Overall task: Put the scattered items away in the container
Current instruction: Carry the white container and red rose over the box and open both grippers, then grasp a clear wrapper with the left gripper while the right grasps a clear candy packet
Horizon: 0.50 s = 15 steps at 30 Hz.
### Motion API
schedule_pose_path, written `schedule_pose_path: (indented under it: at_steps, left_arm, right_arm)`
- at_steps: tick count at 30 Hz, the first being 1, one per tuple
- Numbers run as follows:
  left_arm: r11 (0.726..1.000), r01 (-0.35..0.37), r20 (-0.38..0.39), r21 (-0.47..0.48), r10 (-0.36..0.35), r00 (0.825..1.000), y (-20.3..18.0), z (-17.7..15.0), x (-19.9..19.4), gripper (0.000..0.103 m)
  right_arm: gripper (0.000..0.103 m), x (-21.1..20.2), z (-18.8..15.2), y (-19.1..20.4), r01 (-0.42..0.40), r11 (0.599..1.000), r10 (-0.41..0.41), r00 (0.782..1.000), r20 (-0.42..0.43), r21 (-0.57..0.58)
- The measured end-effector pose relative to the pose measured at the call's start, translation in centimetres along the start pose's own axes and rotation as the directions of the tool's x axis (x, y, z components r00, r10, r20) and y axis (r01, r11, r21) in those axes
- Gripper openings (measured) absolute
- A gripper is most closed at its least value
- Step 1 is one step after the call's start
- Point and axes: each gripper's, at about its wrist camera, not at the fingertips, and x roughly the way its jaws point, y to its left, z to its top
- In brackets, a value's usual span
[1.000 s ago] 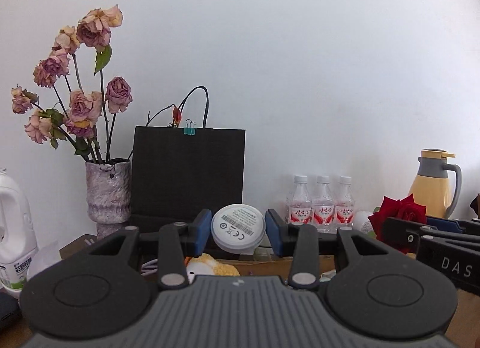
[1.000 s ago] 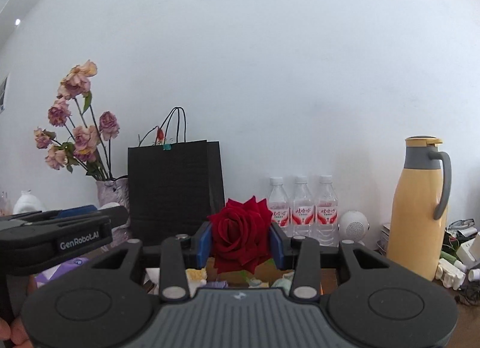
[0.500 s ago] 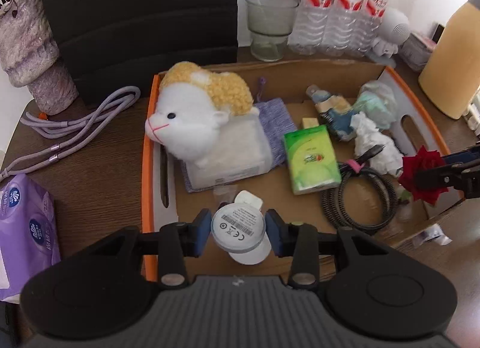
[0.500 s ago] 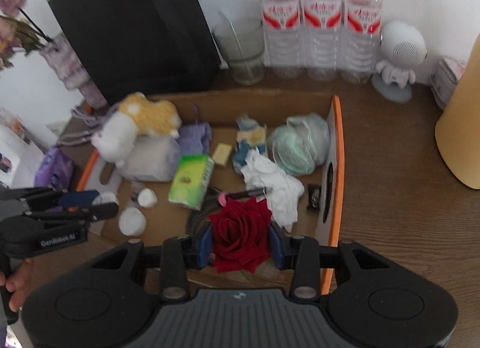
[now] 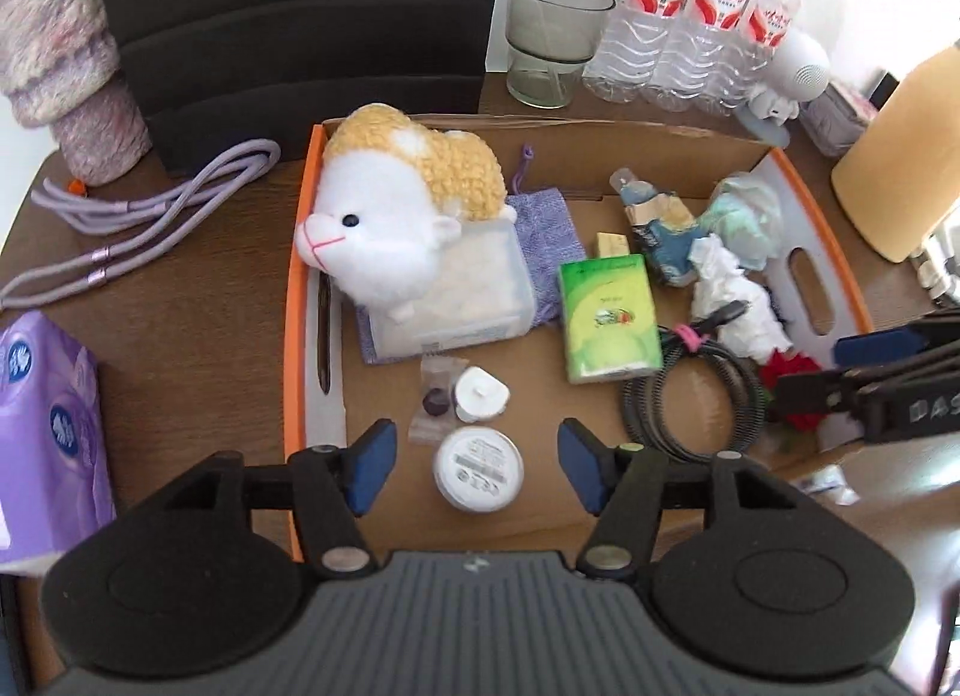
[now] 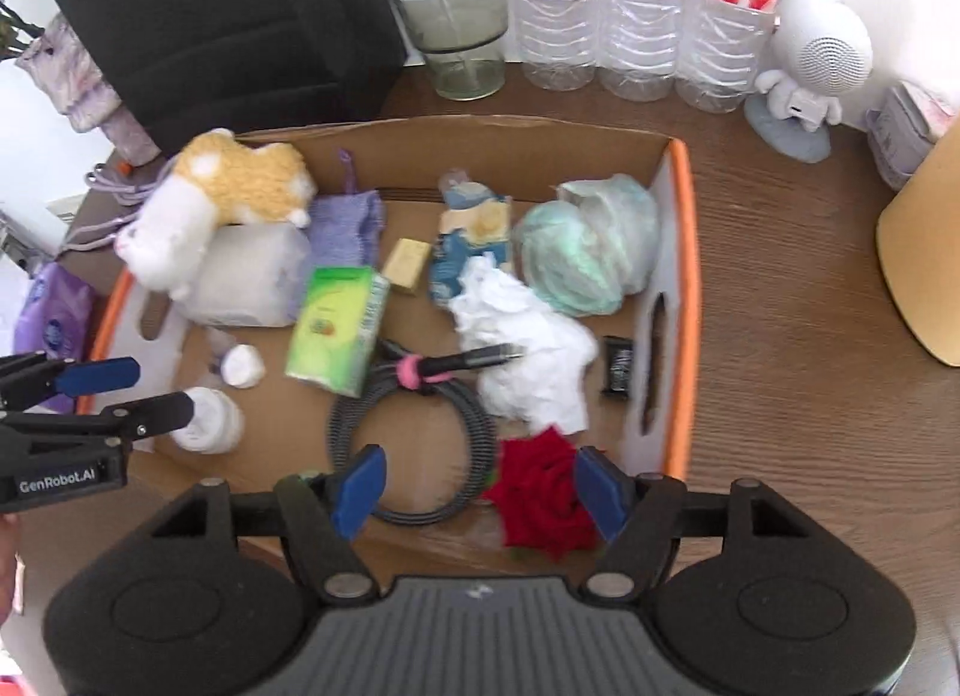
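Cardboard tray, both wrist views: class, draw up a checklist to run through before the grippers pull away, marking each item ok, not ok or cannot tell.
1. White round puck lies on cardboard tray floor: ok.
2. Left gripper jaws opening, pads clear of puck: ok.
3. Red rose inside tray: ok.
4. Right gripper jaws opening, rose freed: cannot tell; petals near one pad.
5. Purple cord still outside tray: not ok.

Bare box floor (image 5: 384, 396) beside coiled cable (image 5: 690, 396)
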Motion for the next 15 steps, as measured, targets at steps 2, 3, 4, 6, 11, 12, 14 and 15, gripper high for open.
schedule_pose_path:
  at_steps: [2,3,4,6,11,12,14,15]
  left_arm:
    - [1.000,0.004,-0.014,-0.016,-0.005,1.000,0.0,-0.3,-0.8,0.062]
    - [1.000,0.001,-0.022,-0.026,-0.002,1.000,0.0,-0.5,-1.1,0.062]
    - [0.999,-0.003,-0.027,-0.033,0.002,1.000,0.0,-0.7,-1.4,0.062]
    - [0.999,-0.039,0.006,-0.037,0.039,0.999,-0.3,-1.3,-2.4,0.062]
    - [0.993,-0.116,0.310,-0.036,0.121,0.943,-2.0,-4.9,-6.1,0.084]
    - [0.993,-0.115,0.391,-0.036,0.120,0.912,-2.2,-6.0,-6.8,0.086]
    - [0.994,-0.105,0.527,-0.022,0.101,0.844,-2.7,-8.3,-7.6,0.090]
    - [0.995,-0.094,0.585,-0.018,0.086,0.806,-3.0,-9.4,-7.8,0.091]
  right_arm:
    - [0.073,-0.5,-0.2,1.0,-0.023,1.000,0.023,1.000,0.002,-0.005]
    - [0.074,-0.9,-0.3,1.5,-0.033,0.999,0.033,0.999,0.006,-0.013]
    - [0.078,-1.4,-0.6,2.1,-0.038,0.999,0.039,0.999,0.013,-0.025]
    - [0.081,-2.3,-1.2,3.0,-0.030,0.998,0.032,0.999,0.035,-0.047]
    - [0.083,-3.9,-3.8,3.7,-0.002,0.999,0.012,0.980,0.198,-0.049]
    - [0.083,-4.1,-4.6,3.8,0.014,0.998,0.001,0.970,0.244,-0.058]
    - [0.083,-4.8,-6.3,4.1,0.040,0.997,-0.012,0.933,0.359,-0.072]
    - [0.083,-5.0,-7.1,4.1,0.043,0.996,-0.005,0.908,0.419,-0.082]
